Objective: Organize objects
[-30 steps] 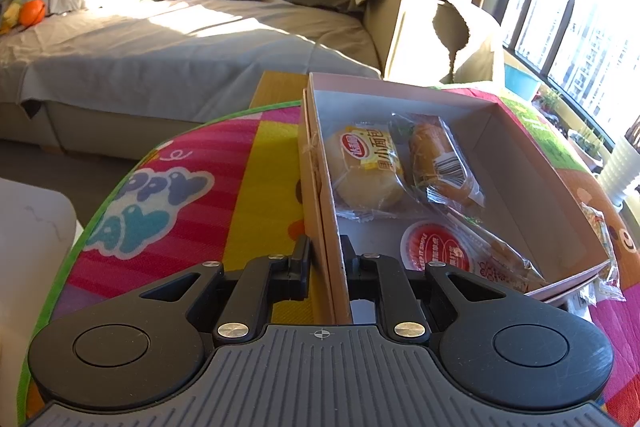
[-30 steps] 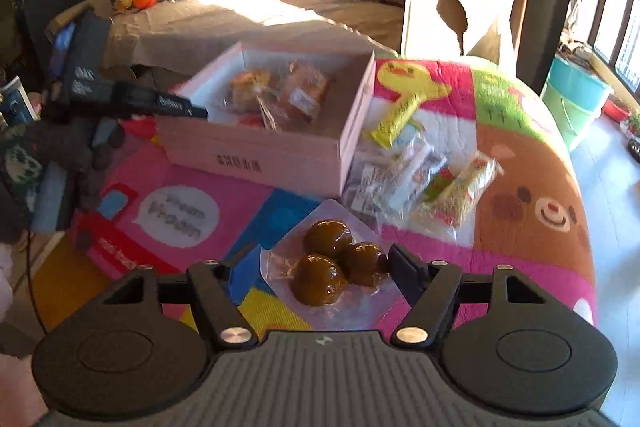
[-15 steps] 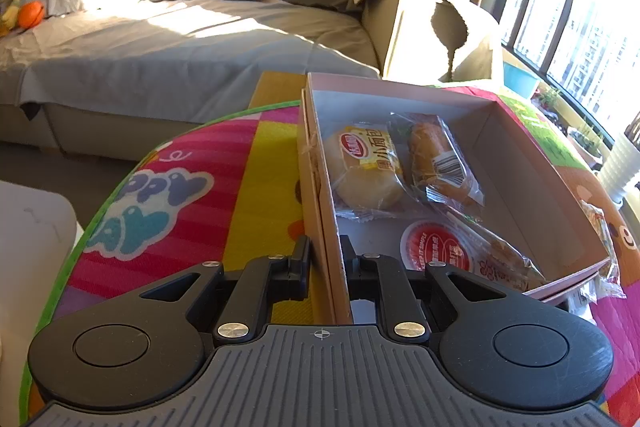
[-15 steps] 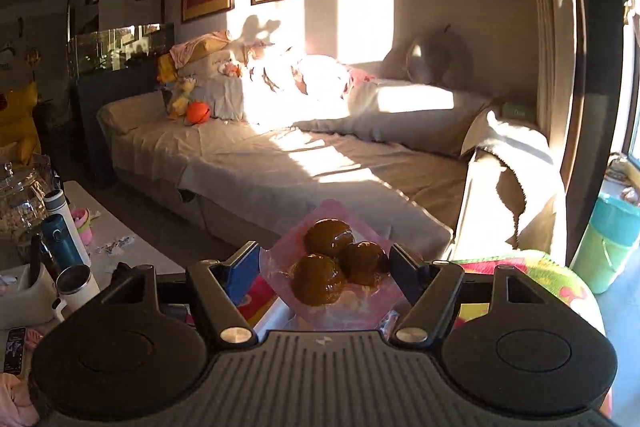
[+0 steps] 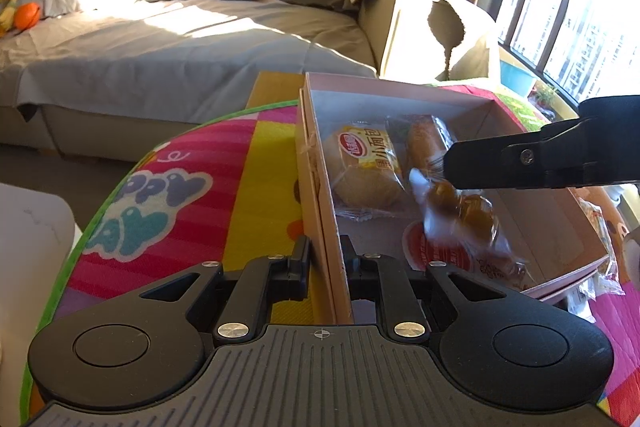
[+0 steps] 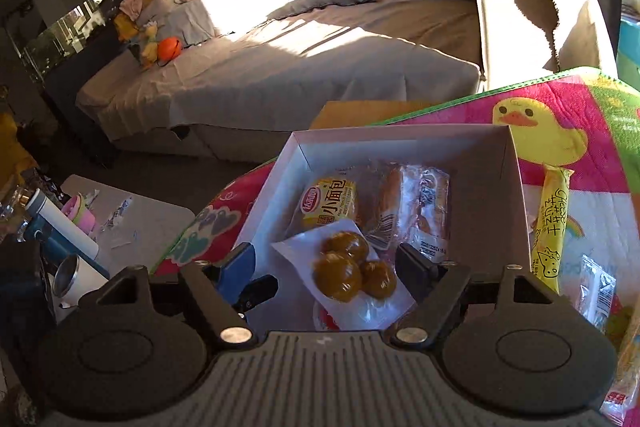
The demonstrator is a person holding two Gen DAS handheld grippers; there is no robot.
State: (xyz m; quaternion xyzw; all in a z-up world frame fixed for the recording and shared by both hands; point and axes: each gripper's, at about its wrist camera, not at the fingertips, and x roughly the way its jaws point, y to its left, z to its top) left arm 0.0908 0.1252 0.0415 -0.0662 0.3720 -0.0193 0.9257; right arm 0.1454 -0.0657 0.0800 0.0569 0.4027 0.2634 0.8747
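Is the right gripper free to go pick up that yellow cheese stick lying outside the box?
Probably yes: the right gripper has just been opening over the box, the brown-ball packet loose between its jaws, and the cheese stick lies uncovered.

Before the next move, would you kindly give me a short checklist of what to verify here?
1. Grip on the box: ok. The left tool is shut on its side wall.
2. Right tool above the box: ok.
3. Packet let go: ok. The right tool's jaws have just been opening. The packet of brown balls sits between them, and the pads look clear of it.
4. Packet settled on the box floor: cannot tell. It is blurred in the left wrist view.
5. Room left in the box: ok. Part of its floor is bare.
6. Everything packed: not ok. The yellow cheese stick lies on the mat outside the box.
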